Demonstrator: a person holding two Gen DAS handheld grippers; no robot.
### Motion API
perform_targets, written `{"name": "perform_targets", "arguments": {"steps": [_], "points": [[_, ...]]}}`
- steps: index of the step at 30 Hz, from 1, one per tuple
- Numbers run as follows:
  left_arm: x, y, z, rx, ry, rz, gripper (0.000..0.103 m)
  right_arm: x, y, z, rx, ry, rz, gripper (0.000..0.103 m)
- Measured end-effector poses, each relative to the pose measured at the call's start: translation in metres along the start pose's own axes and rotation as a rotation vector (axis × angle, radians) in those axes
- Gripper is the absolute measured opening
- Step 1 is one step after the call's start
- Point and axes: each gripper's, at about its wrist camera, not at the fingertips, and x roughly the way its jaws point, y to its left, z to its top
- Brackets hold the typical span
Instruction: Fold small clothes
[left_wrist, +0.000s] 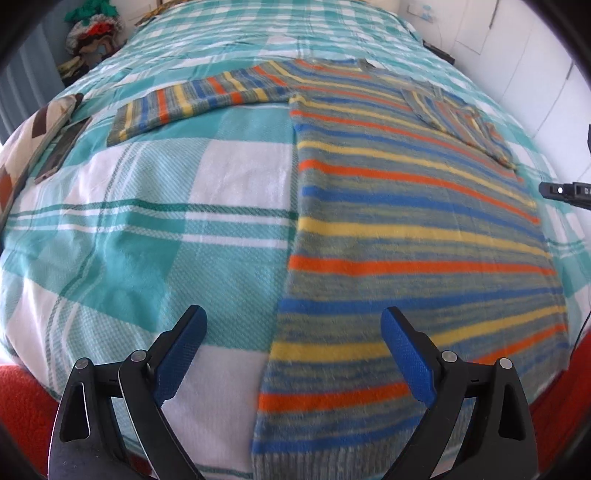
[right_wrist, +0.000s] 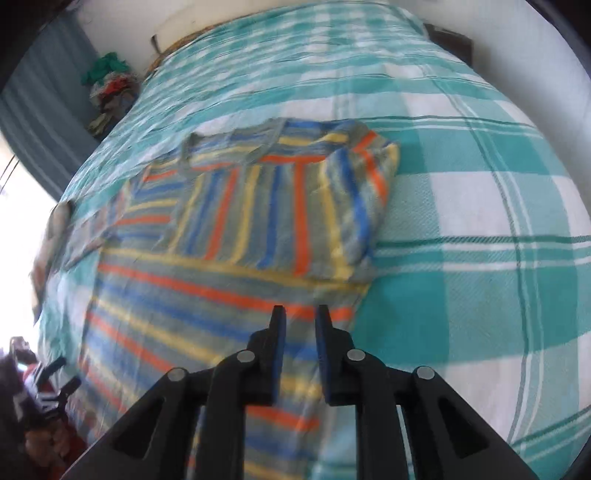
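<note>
A knitted sweater (left_wrist: 388, 206) with orange, yellow and blue stripes lies flat on the checked bed cover (left_wrist: 147, 240), hem towards me. One sleeve (left_wrist: 192, 99) stretches out to the left. The other sleeve (right_wrist: 288, 206) is folded across the chest. My left gripper (left_wrist: 293, 312) hovers open over the sweater's left edge near the hem, with nothing between its blue pads. My right gripper (right_wrist: 301, 309) hangs over the sweater's (right_wrist: 221, 295) right side below the folded sleeve, its jaws a narrow gap apart and empty.
A patterned pillow (left_wrist: 29, 147) and a dark flat object (left_wrist: 62, 147) lie at the bed's left side. A heap of clothes (right_wrist: 110, 85) sits by the far left corner. White cupboards (left_wrist: 517, 44) run along the right. Red fabric (left_wrist: 22, 387) shows below the bed's near edge.
</note>
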Motion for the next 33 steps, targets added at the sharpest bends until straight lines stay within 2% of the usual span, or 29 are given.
{"name": "perform_targets", "arguments": {"steps": [1, 4, 6, 7, 9, 12, 13, 14, 16, 19, 20, 22, 24, 26, 30, 31, 32, 33], "points": [[0.002, -0.006, -0.006, 0.032, 0.027, 0.006, 0.096, -0.003, 0.011, -0.019, -0.025, 0.047, 0.014, 0.027], [0.0, -0.022, -0.024, 0.123, 0.067, 0.052, 0.096, -0.004, 0.02, -0.091, -0.035, 0.192, 0.037, 0.027], [-0.007, -0.026, -0.03, 0.158, 0.094, 0.037, 0.096, 0.003, 0.016, -0.139, -0.015, 0.298, 0.0, 0.027], [-0.011, -0.024, -0.033, 0.161, 0.108, 0.02, 0.096, 0.0, 0.015, -0.158, -0.014, 0.309, -0.036, 0.027], [-0.023, -0.014, -0.031, 0.139, 0.099, -0.008, 0.096, -0.021, 0.018, -0.177, -0.005, 0.25, -0.075, 0.027], [-0.04, 0.02, -0.004, 0.061, 0.017, -0.017, 0.096, -0.055, 0.033, -0.181, 0.016, 0.108, -0.109, 0.027], [-0.043, 0.035, 0.011, 0.023, -0.012, -0.012, 0.096, -0.063, 0.041, -0.177, 0.021, 0.055, -0.107, 0.029], [-0.043, 0.052, 0.028, -0.028, -0.039, -0.013, 0.096, -0.069, 0.047, -0.172, 0.032, 0.004, -0.102, 0.036], [-0.037, 0.1, 0.062, -0.178, -0.089, -0.045, 0.096, -0.071, 0.058, -0.159, 0.048, -0.078, -0.066, 0.043], [-0.011, 0.182, 0.104, -0.456, -0.106, -0.069, 0.096, -0.052, 0.09, -0.138, 0.028, -0.088, -0.01, 0.043], [-0.001, 0.204, 0.114, -0.521, -0.106, -0.076, 0.096, -0.049, 0.099, -0.135, 0.009, -0.09, 0.002, 0.043], [0.017, 0.237, 0.132, -0.596, -0.087, -0.065, 0.096, -0.042, 0.118, -0.132, -0.038, -0.085, 0.02, 0.043], [0.035, 0.252, 0.147, -0.593, -0.057, -0.025, 0.093, -0.037, 0.135, -0.135, -0.077, -0.082, 0.031, 0.043], [0.05, 0.259, 0.158, -0.585, -0.04, -0.003, 0.083, -0.03, 0.142, -0.142, -0.09, -0.065, 0.045, 0.043], [0.079, 0.258, 0.169, -0.607, -0.009, -0.103, 0.073, -0.01, 0.146, -0.151, -0.092, -0.001, 0.069, 0.043], [0.085, 0.255, 0.172, -0.602, -0.001, -0.086, 0.063, -0.006, 0.146, -0.152, -0.091, 0.01, 0.071, 0.043], [0.083, 0.253, 0.174, -0.593, -0.011, -0.047, 0.021, -0.004, 0.146, -0.152, -0.09, 0.014, 0.072, 0.043], [0.081, 0.249, 0.179, -0.581, -0.013, -0.04, 0.001, -0.004, 0.145, -0.152, -0.089, 0.011, 0.074, 0.043]]}}
